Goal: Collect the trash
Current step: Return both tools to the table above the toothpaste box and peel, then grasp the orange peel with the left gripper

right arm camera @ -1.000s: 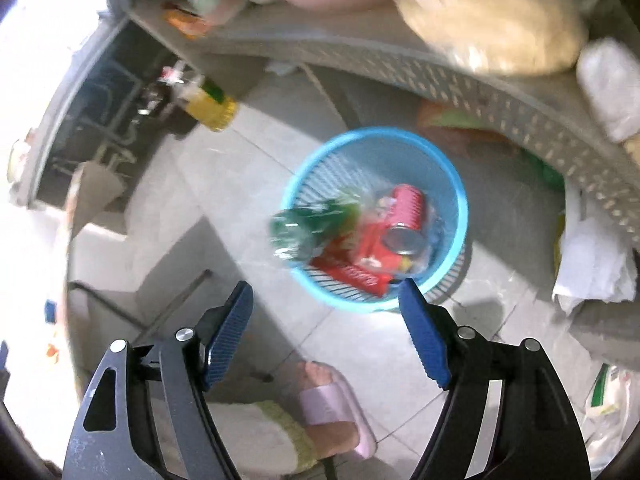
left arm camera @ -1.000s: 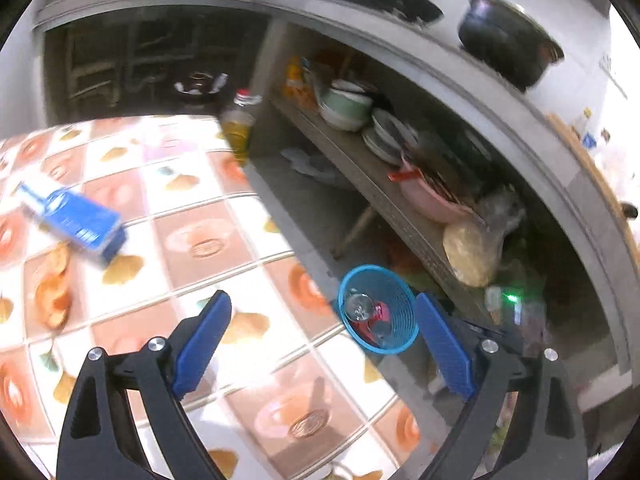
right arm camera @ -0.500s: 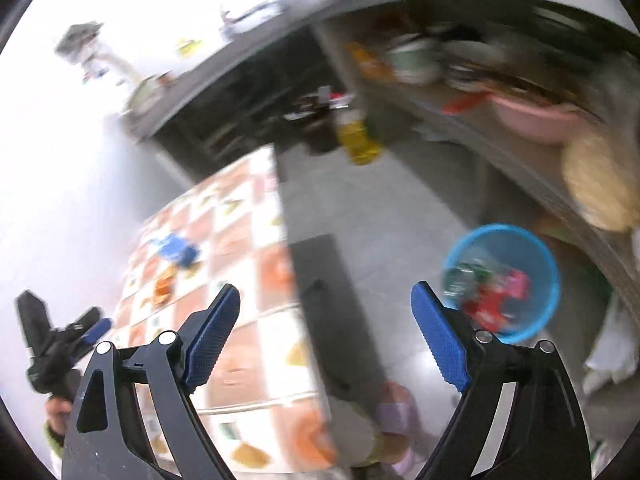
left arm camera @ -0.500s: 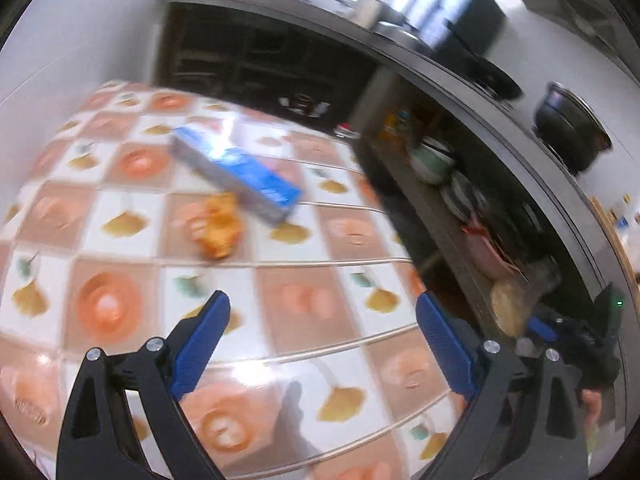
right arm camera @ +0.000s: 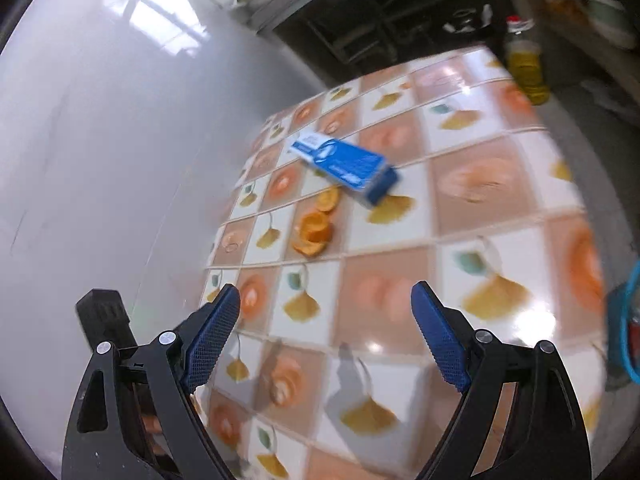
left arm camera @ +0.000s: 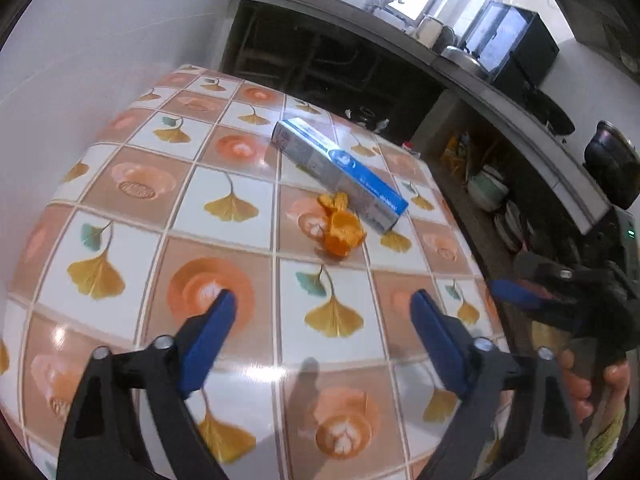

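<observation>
Here, blue basket (right arm camera: 624,332) holds something red.

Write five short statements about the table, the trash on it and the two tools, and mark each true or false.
1. A blue and white box lies flat on the tiled table. True.
2. Orange peel lies right beside the box. True.
3. The left tool grips the peel. False: its jaws are closing on nothing, and the peel lies ahead of it.
4. The right tool holds the box. False: nothing is between its closing jaws.
5. The blue basket stands on the table. False: it shows past the table's edge.
</observation>
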`<state>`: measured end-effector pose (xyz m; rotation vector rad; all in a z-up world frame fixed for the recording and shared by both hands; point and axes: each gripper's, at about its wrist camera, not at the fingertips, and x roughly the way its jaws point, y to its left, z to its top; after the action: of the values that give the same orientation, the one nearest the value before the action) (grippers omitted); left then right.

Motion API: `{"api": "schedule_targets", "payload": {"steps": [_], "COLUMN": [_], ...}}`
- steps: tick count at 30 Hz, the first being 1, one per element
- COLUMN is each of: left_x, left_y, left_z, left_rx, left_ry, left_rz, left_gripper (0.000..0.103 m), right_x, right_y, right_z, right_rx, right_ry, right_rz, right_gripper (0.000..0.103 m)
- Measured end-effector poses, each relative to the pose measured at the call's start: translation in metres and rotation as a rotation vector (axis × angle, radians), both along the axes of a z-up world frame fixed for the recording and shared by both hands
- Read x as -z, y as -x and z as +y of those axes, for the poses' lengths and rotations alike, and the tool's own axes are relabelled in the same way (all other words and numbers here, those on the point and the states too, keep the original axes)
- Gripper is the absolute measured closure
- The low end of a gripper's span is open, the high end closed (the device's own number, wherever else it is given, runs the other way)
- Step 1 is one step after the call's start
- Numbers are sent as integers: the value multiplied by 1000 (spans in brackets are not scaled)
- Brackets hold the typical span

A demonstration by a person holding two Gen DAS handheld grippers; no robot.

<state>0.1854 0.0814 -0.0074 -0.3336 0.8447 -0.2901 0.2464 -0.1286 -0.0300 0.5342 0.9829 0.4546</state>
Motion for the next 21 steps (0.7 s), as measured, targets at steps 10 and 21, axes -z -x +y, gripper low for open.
{"api": "schedule_targets", "payload": {"steps": [10, 21], "left_x": [20, 51], "left_y": [-92, -108], "left_z": [-26, -38], "left_rx": [87, 140], "left_ry": [31, -18], "left_rz": [109, 185], "left_gripper": [58, 99], "right_x": [14, 21], "right_y": [-46, -51], "right_z": [34, 29], "right_rx": [-16, -16], "right_ry": [36, 66], "right_rz": [37, 45], "right_gripper": [41, 52]}}
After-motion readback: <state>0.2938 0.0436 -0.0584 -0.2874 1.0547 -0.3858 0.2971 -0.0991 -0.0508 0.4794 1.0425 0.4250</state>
